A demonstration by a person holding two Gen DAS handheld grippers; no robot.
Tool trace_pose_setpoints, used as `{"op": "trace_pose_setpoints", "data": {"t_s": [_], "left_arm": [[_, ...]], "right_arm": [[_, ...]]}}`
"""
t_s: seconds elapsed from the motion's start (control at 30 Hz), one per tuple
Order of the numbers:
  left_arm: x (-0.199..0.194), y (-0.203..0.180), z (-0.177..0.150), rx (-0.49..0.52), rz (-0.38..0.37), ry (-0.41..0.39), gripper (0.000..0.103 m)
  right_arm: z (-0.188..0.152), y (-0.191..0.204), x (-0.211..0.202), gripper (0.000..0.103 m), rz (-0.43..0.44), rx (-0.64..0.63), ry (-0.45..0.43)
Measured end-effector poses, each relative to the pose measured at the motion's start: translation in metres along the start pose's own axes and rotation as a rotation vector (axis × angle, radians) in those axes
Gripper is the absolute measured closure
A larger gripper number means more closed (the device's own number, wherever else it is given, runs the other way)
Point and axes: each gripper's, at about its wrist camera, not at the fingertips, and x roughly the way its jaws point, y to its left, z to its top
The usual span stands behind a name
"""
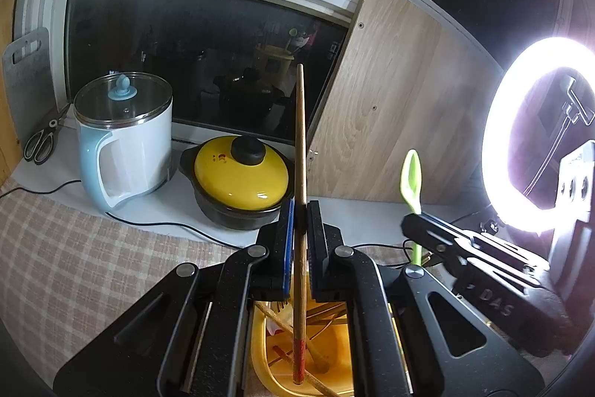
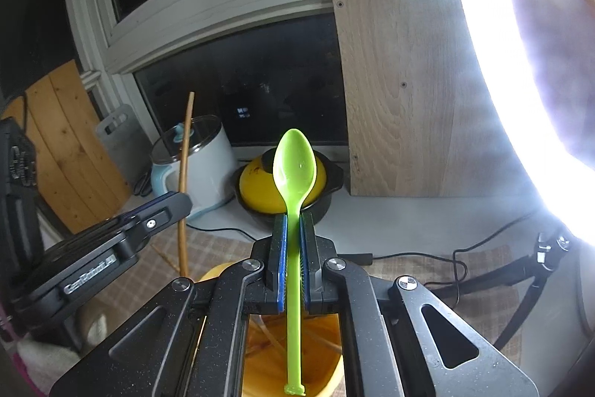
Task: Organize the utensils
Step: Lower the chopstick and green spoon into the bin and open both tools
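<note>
Pinching a wooden chopstick [image 1: 300, 173] upright, your left gripper [image 1: 300, 222] hangs over the yellow utensil holder [image 1: 275, 374], where more chopsticks lie. Your right gripper [image 2: 293, 229] clamps a green plastic spoon [image 2: 294, 170], bowl up, its handle end dipping into the same holder. Behind stand a yellow-lidded clay pot [image 1: 240, 181] and a white electric kettle [image 1: 124, 140]

Green spoon [image 2: 295, 170]; yellow pot lid [image 1: 241, 173]; beige checked tablecloth [image 1: 74, 259].
</note>
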Motion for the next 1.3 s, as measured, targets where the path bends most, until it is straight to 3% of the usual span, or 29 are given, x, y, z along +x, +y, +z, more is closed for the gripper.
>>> {"op": "trace_pose_setpoints", "data": {"t_s": [0.33, 1.3], "left_arm": [[-0.002, 0.002, -0.007, -0.003, 0.000, 0.007, 0.099], [-0.031, -0.010, -0.040, 0.040, 0.030, 0.019, 0.099]], "right_arm": [[-0.011, 0.004, 0.010, 0.098, 0.022, -0.015, 0.034], [-0.046, 0.000, -0.025, 0.098, 0.078, -0.011, 0.080]]}}
